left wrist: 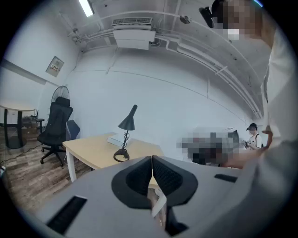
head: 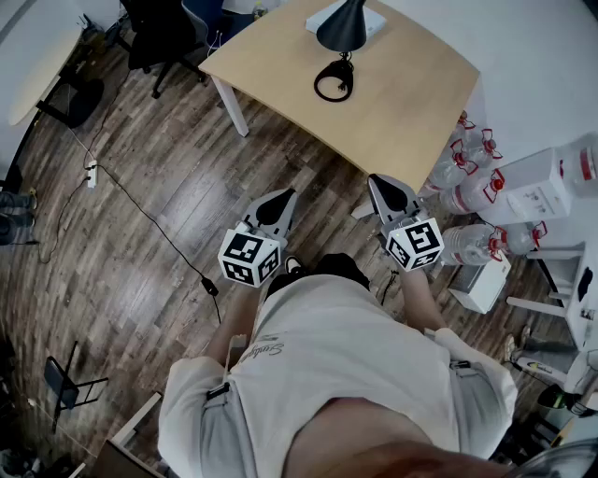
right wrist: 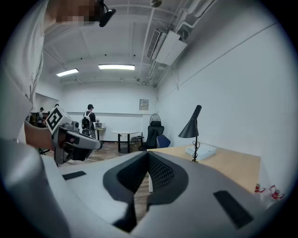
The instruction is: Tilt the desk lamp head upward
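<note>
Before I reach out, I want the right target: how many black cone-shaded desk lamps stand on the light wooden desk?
1. The black cone-shaded desk lamp stands on the light wooden desk, beside a flat white box. No second lamp shows.

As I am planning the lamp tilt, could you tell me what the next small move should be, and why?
Probably step toward the desk and open the right gripper. Both it and the left gripper are shut on nothing, held short of the desk, while the desk lamp head stands toward its far side, untouched.
</note>
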### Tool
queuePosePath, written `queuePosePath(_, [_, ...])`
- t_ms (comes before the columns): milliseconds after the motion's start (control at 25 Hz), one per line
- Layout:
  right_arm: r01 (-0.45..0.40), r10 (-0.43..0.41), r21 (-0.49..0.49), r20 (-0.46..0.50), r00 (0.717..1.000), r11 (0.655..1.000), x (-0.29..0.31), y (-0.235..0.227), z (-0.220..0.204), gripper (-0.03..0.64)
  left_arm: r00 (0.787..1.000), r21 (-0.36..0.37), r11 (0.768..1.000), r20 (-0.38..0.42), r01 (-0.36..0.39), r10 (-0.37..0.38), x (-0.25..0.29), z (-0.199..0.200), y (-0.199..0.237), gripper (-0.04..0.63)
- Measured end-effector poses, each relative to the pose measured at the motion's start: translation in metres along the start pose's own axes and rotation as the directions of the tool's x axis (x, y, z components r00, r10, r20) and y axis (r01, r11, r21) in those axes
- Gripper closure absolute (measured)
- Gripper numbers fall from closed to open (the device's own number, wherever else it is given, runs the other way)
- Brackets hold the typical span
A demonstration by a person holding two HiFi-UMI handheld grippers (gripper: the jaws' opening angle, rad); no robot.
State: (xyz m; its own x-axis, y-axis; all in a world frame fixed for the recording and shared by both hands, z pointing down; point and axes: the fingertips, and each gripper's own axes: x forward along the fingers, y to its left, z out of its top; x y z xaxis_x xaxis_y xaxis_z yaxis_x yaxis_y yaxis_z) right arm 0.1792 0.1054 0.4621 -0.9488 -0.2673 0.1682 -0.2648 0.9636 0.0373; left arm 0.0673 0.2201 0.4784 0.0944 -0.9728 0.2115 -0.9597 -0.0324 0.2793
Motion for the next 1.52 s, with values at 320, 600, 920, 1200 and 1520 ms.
queuePosePath(320, [0.015,-0.014,-0.059,0.016,1.000,0.998,0.011,0.000,0.012,0.621,1.000,-0.006,1.000,0.003,-0.008,0.008,0.001,0.000,0.011,0.578])
queuePosePath(600, [0.032,-0.032,-0.023,-0.018,0.999,0.999,0.009,-0.007,-0.004,0.621,0.999,-0.005,1.000,-0.028,0.018,-0.018,0.017,-0.002,0.012,0.578])
queuePosePath(920, [0.015,-0.013,0.030,-0.056,0.998,0.999,0.033,-0.015,-0.029,0.621,0.997,-0.015,1.000,-0.081,0.017,-0.018,0.037,-0.009,0.028,0.578])
queuePosePath(1200, [-0.006,0.010,0.080,-0.058,0.998,0.997,0.092,-0.035,-0.039,0.621,0.992,-0.004,1.000,-0.126,0.006,-0.006,0.063,0.006,0.070,0.578])
queuePosePath(1520, [-0.003,0.002,0.112,0.002,1.000,0.994,0.179,-0.088,-0.027,0.621,0.985,0.056,0.998,-0.171,0.041,-0.031,0.131,0.049,0.122,0.578])
